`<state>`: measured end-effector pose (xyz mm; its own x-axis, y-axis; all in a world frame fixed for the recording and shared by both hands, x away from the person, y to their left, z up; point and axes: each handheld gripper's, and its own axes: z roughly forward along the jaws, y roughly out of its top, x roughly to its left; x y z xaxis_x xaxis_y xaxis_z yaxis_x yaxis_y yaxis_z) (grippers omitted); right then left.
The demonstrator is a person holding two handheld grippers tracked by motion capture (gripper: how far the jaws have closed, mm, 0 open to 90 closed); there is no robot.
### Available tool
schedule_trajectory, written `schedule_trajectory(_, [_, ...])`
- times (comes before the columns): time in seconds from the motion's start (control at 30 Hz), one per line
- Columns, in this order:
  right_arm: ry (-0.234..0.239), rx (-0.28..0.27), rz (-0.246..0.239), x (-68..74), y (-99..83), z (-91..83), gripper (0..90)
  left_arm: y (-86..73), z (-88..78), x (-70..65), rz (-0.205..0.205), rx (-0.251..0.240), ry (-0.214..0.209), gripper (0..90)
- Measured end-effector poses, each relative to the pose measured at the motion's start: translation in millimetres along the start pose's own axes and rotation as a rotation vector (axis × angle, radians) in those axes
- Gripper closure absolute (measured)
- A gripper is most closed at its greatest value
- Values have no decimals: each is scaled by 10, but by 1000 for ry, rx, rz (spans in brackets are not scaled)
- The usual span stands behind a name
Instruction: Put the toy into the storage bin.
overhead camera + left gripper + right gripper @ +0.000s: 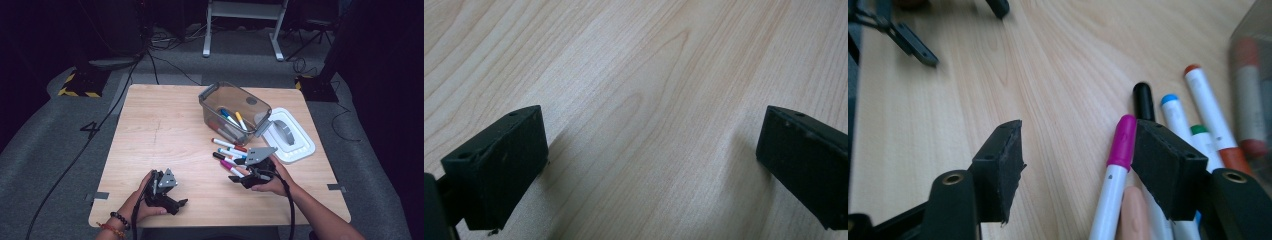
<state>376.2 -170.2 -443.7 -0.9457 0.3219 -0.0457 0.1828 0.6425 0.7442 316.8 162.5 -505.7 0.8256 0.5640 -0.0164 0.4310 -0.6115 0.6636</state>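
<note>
Right gripper view, right gripper open, magenta-capped marker between jaws

A white "4" on the grey floor.

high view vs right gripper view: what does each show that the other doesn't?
High view alone: the clear bin holding markers, its white lid beside it, the floor, both hands.

Right gripper view alone: its open jaws close up, the magenta marker between them against the right-hand jaw, unclamped.

Both: the wooden table, the loose markers, the left gripper.
</note>
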Motion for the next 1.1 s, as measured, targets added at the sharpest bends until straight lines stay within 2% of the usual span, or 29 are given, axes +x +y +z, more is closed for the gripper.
schedule_trajectory(0.13, [-4,70,0,-24,-86,233,372,0,0,0,0,0,0,5])
schedule_trajectory(0.23, [-5,104,20,-66,-138,353,370,0,-1,1,2,1,-1,5])
schedule_trajectory(0.37, [-27,89,21,-95,-133,380,378,-1,-1,2,2,1,-2,5])
schedule_trajectory(0.5, [-17,97,29,-111,-138,446,391,-1,-1,2,3,1,-1,4])
schedule_trajectory(0.7, [21,118,52,-88,-148,539,482,-1,-1,2,2,1,-2,5])
schedule_trajectory(0.87, [54,116,18,-9,-119,554,654,-1,-1,1,3,1,-1,5])
schedule_trajectory(0.97, [56,116,6,37,-121,548,733,-1,-2,1,3,1,-1,5])
schedule_trajectory(1.1, [62,132,-13,86,-109,533,743,-1,-1,1,2,1,-1,5])
